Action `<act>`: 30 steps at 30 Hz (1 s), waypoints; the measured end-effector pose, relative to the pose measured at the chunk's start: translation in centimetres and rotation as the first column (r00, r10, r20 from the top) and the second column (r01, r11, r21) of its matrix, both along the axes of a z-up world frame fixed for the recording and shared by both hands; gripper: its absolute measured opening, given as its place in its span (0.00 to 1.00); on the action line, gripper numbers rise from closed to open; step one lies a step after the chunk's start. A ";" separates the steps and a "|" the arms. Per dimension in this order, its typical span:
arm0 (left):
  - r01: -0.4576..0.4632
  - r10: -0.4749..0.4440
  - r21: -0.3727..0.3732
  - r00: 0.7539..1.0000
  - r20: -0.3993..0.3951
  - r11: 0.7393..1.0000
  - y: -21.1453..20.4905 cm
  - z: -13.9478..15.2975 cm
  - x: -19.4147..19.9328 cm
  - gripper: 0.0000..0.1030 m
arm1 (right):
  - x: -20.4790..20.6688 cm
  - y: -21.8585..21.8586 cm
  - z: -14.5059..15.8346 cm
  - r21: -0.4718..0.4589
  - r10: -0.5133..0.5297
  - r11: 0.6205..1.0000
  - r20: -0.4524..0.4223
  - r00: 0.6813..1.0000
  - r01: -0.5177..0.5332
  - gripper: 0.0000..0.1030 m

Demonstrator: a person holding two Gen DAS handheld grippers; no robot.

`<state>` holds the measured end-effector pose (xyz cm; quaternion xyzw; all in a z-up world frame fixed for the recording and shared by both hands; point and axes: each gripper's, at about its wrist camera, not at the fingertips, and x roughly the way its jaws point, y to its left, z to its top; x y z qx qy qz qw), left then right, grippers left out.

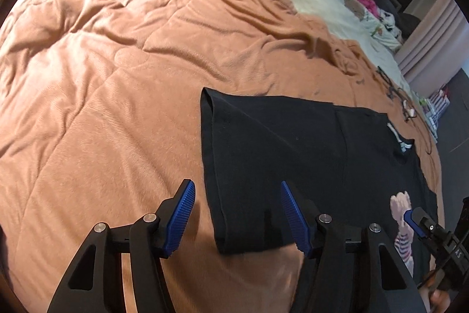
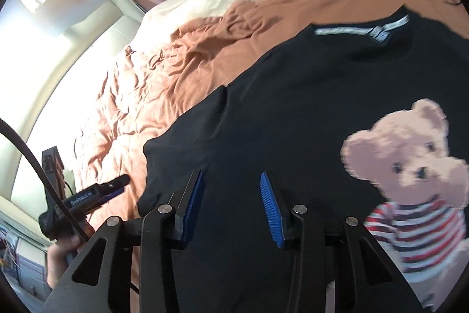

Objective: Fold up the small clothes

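Black T-shirt (image 2: 293, 113) w/ teddy print (image 2: 410, 166) lies flat on the orange blanket (image 1: 102, 78). We hold left gripper (image 1: 237, 213) over its sleeve (image 1: 234, 151), right gripper (image 2: 231, 204) over its body; both wide open, w/ nothing between the fingers.

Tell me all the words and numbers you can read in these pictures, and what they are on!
"AS": white letters on the other gripper at the right edge of the left camera's view; the rest is cut off.
Neck label of the black t-shirt: woven writing, too blurred to read.
White print on the gripper in the right camera's view: too blurred to read.
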<state>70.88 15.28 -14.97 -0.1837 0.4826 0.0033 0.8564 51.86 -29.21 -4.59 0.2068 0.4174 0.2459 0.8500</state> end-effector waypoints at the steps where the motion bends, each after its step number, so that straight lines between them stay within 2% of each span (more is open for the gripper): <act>1: -0.001 0.001 0.003 1.000 -0.010 1.000 0.1 -0.3 0.4 0.60 | 0.5 0.4 -0.4 0.006 0.000 1.000 -0.011 1.000 0.000 0.35; 3: -0.003 0.004 0.007 1.000 -0.028 1.000 0.1 -1.0 1.1 0.60 | 1.5 1.3 -1.3 0.016 0.004 1.000 -0.037 0.999 -0.004 0.28; 8: -0.007 0.007 -0.004 0.998 -0.069 1.000 0.3 -2.9 2.5 0.59 | 3.8 2.7 -2.8 0.035 0.004 0.999 -0.074 0.997 -0.002 0.20; 10: -0.005 0.004 -0.004 0.997 -0.082 1.000 0.2 -3.6 3.1 0.59 | 4.2 3.1 -3.0 0.039 0.008 0.999 -0.083 0.997 -0.004 0.20; 14: -0.005 0.008 0.042 0.997 -0.076 0.999 -0.2 -3.9 3.9 0.59 | 5.1 4.1 -3.7 0.057 0.027 0.998 -0.111 0.993 -0.021 0.18; 15: -0.006 0.010 0.052 0.997 -0.075 0.999 -0.4 -3.9 4.1 0.53 | 5.3 4.3 -3.8 0.061 0.032 0.998 -0.117 0.993 -0.025 0.13; 16: -0.007 0.012 0.067 0.997 -0.076 0.998 -0.5 -3.9 4.3 0.47 | 5.5 4.6 -4.1 0.066 0.039 0.997 -0.128 0.991 -0.030 0.13; 18: -0.008 0.015 0.087 0.997 -0.079 0.996 -0.7 -3.6 4.4 0.21 | 5.9 5.1 -4.8 0.073 0.049 0.997 -0.148 0.988 -0.039 0.13; 21: -0.002 0.006 0.054 0.997 -0.073 0.999 -0.6 -2.8 4.1 0.07 | 6.1 5.5 -5.6 0.101 0.076 0.993 -0.165 0.983 -0.060 0.13; 22: 0.005 -0.003 0.030 0.998 -0.063 1.000 -0.5 -2.3 3.8 0.04 | 6.2 5.6 -5.8 0.103 0.082 0.993 -0.167 0.983 -0.065 0.13; 24: 0.025 -0.026 -0.020 0.999 -0.035 0.999 -0.6 -1.0 3.4 0.04 | 6.4 5.7 -5.9 0.105 0.086 0.992 -0.164 0.983 -0.069 0.13; 30: 0.076 -0.074 -0.054 0.996 0.043 0.996 -2.4 2.6 2.5 0.04 | 7.4 7.1 -6.4 0.081 0.116 0.991 -0.161 0.980 -0.104 0.13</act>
